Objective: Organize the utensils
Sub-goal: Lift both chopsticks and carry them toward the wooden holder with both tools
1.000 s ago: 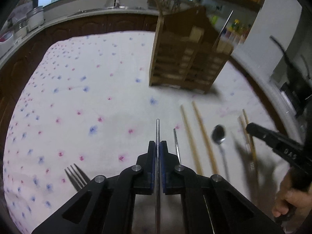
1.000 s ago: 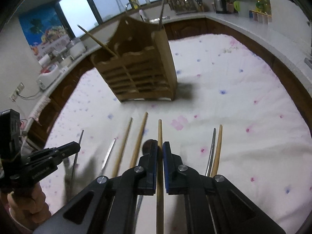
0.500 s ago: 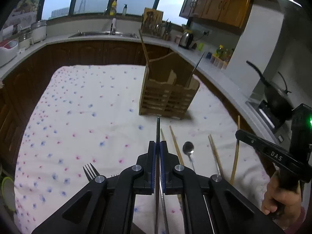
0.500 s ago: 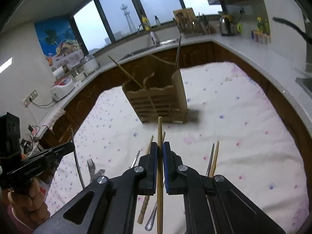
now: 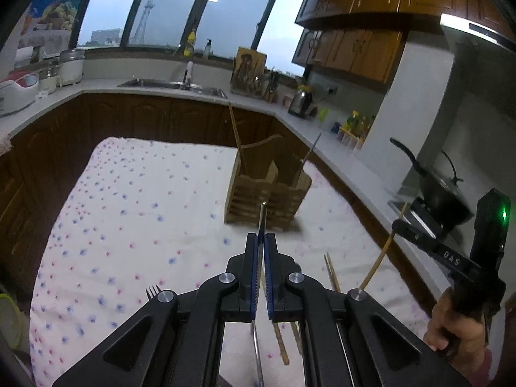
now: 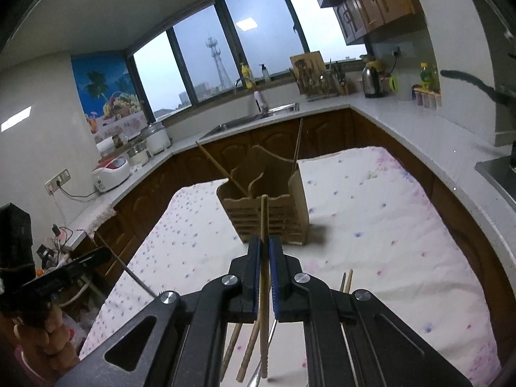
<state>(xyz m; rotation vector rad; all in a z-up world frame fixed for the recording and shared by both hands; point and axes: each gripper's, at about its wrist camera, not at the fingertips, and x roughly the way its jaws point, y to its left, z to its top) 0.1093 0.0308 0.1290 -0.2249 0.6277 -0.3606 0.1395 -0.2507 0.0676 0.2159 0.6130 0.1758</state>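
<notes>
A wooden utensil holder stands upright on the flowered cloth, with one wooden chopstick and one metal chopstick in it; it also shows in the right wrist view. My left gripper is shut on a metal chopstick, held high above the cloth and pointing at the holder. My right gripper is shut on a wooden chopstick, also raised; it shows at the right of the left wrist view. Wooden chopsticks and a fork lie on the cloth below.
The flowered cloth covers the table. A kitchen counter with a sink, rice cookers, a kettle and a knife rack runs behind. A black pan sits at the right.
Both grippers have risen well above the table with their chopsticks and tilted up, so the holder now looks smaller and farther below.
</notes>
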